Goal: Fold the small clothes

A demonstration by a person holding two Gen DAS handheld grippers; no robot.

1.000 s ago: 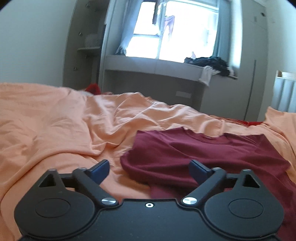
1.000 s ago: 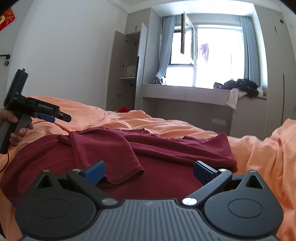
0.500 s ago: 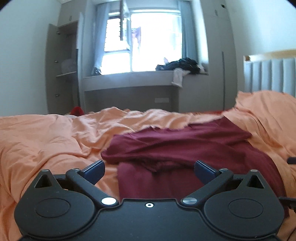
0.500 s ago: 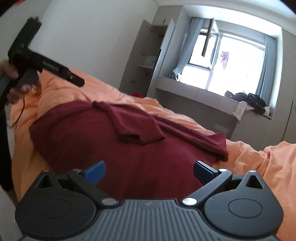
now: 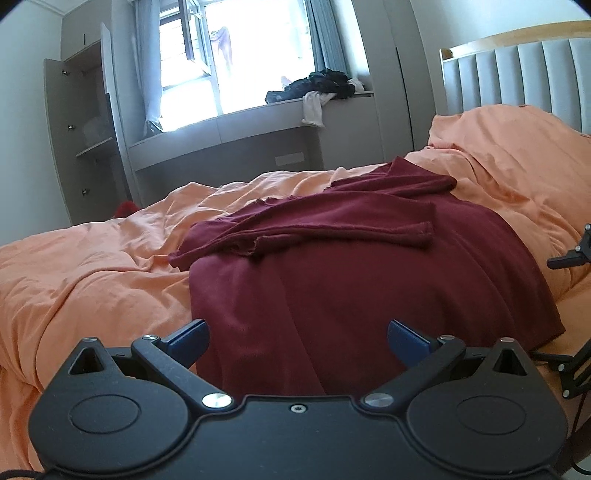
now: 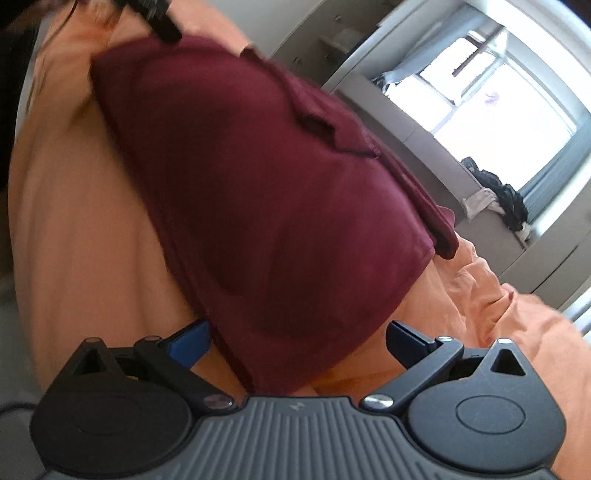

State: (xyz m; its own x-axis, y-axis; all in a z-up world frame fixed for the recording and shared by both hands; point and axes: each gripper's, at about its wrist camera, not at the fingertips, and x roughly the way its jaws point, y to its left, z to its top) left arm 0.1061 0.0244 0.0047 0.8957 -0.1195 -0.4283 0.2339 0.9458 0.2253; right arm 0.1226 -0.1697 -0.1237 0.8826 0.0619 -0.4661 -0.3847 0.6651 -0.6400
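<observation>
A dark red shirt [image 5: 351,273] lies spread on the orange bedsheet [image 5: 85,280], both sleeves folded across its upper part. My left gripper [image 5: 297,338] is open and empty, its blue fingertips [image 5: 188,338] just above the shirt's near hem. My right gripper [image 6: 297,341] is open and empty over the shirt's [image 6: 258,192] near corner; that view is tilted and blurred. The left gripper [image 6: 162,22] shows at the top of the right wrist view. Part of the right gripper [image 5: 569,258] shows at the right edge of the left wrist view.
A padded grey headboard [image 5: 517,74] stands at the right. A window bench [image 5: 258,122] with a pile of dark clothes [image 5: 321,83] runs along the far wall. An open grey wardrobe [image 5: 85,129] stands at the left, a red item [image 5: 125,208] below it.
Both grippers have drawn back toward the shirt's near hem. The left view swung right. The right gripper tilted sharply and dropped closer to the cloth.
</observation>
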